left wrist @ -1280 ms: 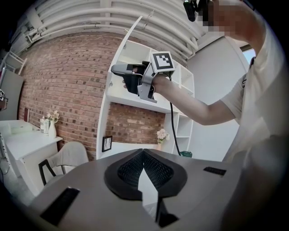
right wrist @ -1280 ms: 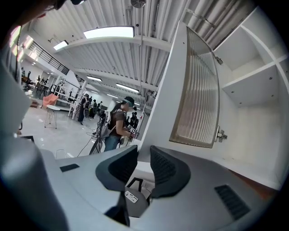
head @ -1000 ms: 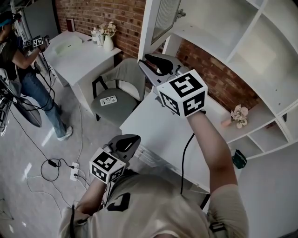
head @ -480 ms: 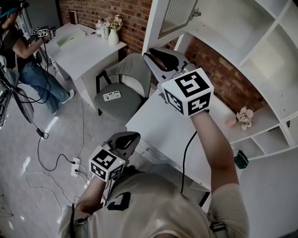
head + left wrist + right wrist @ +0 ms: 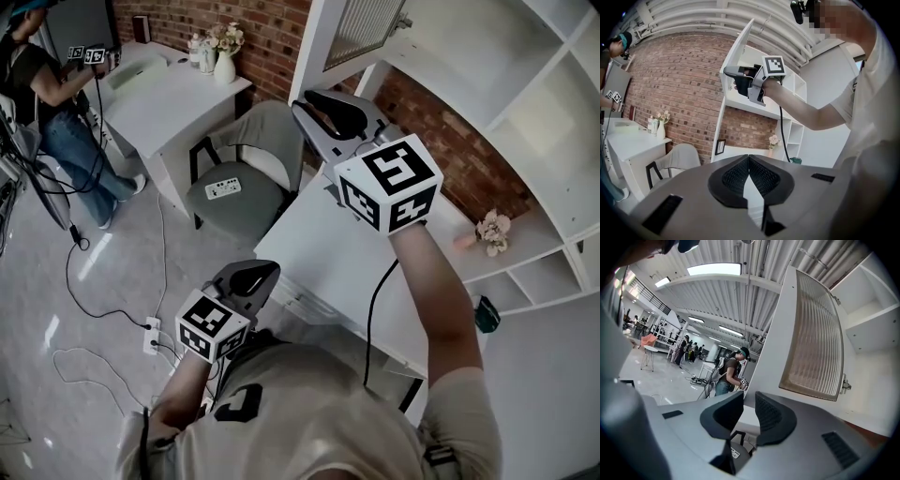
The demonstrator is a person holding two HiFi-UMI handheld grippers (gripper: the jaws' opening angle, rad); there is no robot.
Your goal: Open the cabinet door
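Note:
The white cabinet door [image 5: 361, 33] with its ribbed glass panel [image 5: 813, 333] stands swung out from the wall unit, and the bare cabinet inside [image 5: 876, 333] shows behind it. My right gripper [image 5: 314, 101] is raised to the door's lower free edge. The door's white stile [image 5: 764, 348] runs down between the jaws, which are shut on it [image 5: 750, 401]. The left gripper view shows that gripper [image 5: 729, 75] at the door's edge [image 5: 740, 51]. My left gripper [image 5: 262, 272] hangs low by my waist, shut with nothing in it [image 5: 748, 158].
A white desk [image 5: 319, 244] stands under the cabinet, with a grey chair [image 5: 234, 187] beside it. Flowers [image 5: 492, 232] sit on a lower shelf. A second desk [image 5: 169, 94] and a person [image 5: 56, 94] are at the back left. Cables and a power strip [image 5: 150, 337] lie on the floor.
Both grippers have shifted a little to the right in the head view, the right one staying at the door's edge. The person at the back left has moved further away.

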